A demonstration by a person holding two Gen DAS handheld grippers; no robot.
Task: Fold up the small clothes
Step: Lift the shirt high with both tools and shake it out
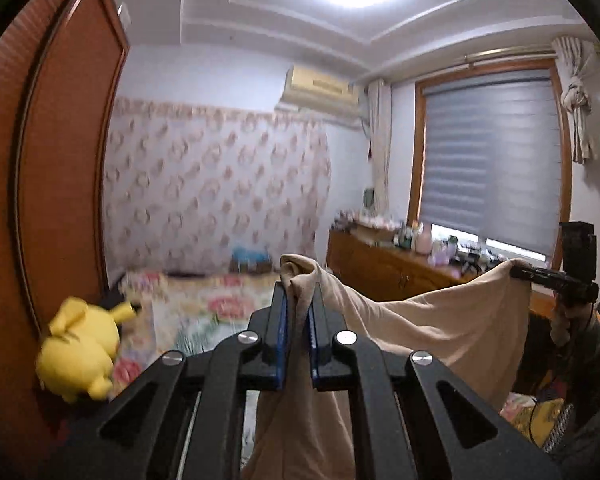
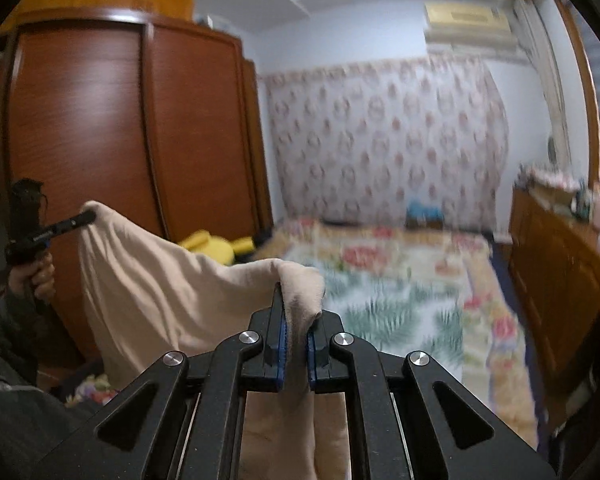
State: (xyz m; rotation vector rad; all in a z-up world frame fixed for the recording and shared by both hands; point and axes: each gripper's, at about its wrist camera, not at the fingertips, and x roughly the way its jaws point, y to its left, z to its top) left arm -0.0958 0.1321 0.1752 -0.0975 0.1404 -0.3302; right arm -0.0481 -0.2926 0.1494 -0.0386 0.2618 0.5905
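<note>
place: home bedroom | 6 o'clock: bed (image 2: 400,292) with floral cover | 9 o'clock: wooden wardrobe (image 2: 112,128) | 2 o'clock: wall air conditioner (image 1: 320,88), blinded window (image 1: 492,152)

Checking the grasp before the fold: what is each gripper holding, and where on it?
Both hold one beige garment, lifted and spread between them. The left gripper and the right gripper each pinch an upper corner.

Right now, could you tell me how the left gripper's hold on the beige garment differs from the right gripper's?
The left gripper has the beige garment bunched upright above its fingertips, while at the right gripper the cloth folds over to one side. Cloth runs off to the right from the left gripper and off to the left from the right gripper. Both are shut on the garment, holding it in the air above the floral bed.
</note>
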